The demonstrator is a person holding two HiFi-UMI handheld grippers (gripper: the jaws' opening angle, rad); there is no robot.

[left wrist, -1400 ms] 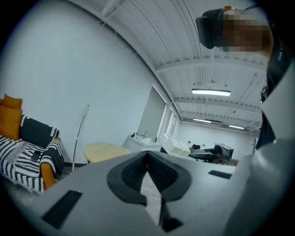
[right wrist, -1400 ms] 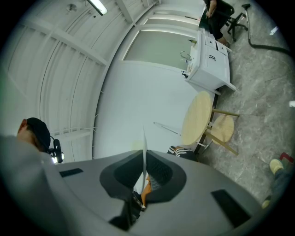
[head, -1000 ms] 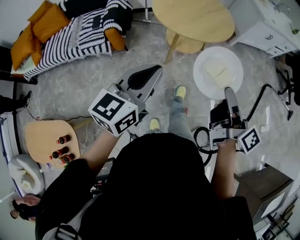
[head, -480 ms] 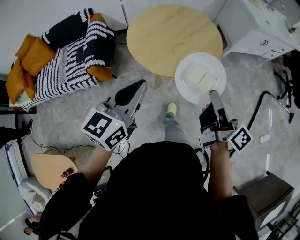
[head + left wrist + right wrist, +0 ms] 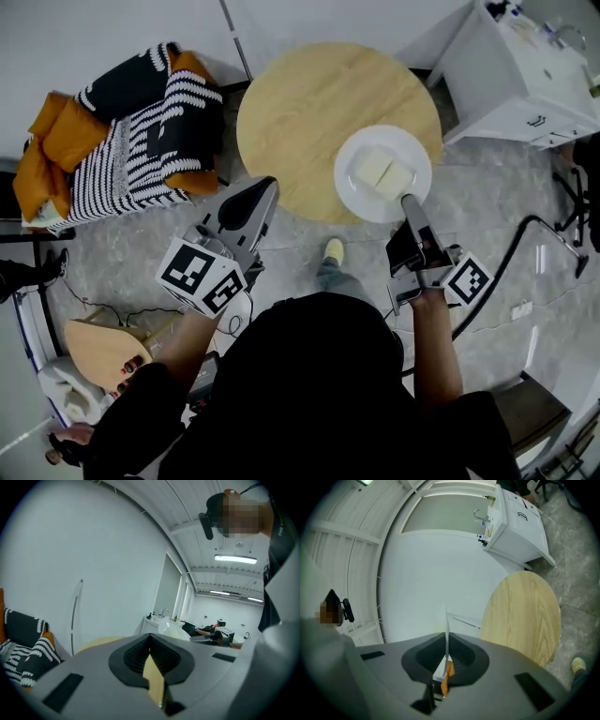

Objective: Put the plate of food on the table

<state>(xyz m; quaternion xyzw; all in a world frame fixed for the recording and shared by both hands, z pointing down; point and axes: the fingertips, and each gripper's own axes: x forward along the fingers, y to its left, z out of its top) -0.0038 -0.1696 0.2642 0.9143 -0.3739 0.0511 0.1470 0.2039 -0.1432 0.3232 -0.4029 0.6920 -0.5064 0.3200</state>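
**Item: round white plate** (image 5: 375, 204) carrying two pale yellow squares of food (image 5: 382, 172).
Location: in the head view it lay over the near right edge of the round light wooden surface (image 5: 309, 112), part above the wood and part beyond the edge. Whether it rested on the wood or was held just above could not be told.
In the right gripper view the plate (image 5: 446, 630) appeared edge-on as a thin white line rising from the jaws, with the wooden surface (image 5: 525, 616) to the right.

**Right gripper** (image 5: 409, 202): jaws pinched on the plate's near rim, pads close against it in its own view (image 5: 446, 660). A marker cube sat at its rear.

**Left gripper** (image 5: 258, 199): jaws pressed together with nothing between them (image 5: 151, 660). It was held over the floor to the left of the plate, well apart from it, pointing towards the wooden surface (image 5: 101, 643).

**Surroundings:**
- Grey marbled floor (image 5: 506, 216).
- White cabinet (image 5: 516, 80) to the upper right, also seen in the right gripper view (image 5: 515, 520).
- Black-and-white striped blanket (image 5: 141, 141) with orange cushions (image 5: 56, 141) to the left.
- Small pale wooden side surface (image 5: 94, 349) with dark bottles at the lower left.
- Black cable (image 5: 525, 234) on the floor at right.
- One yellow-green shoe (image 5: 333, 250) below the plate.
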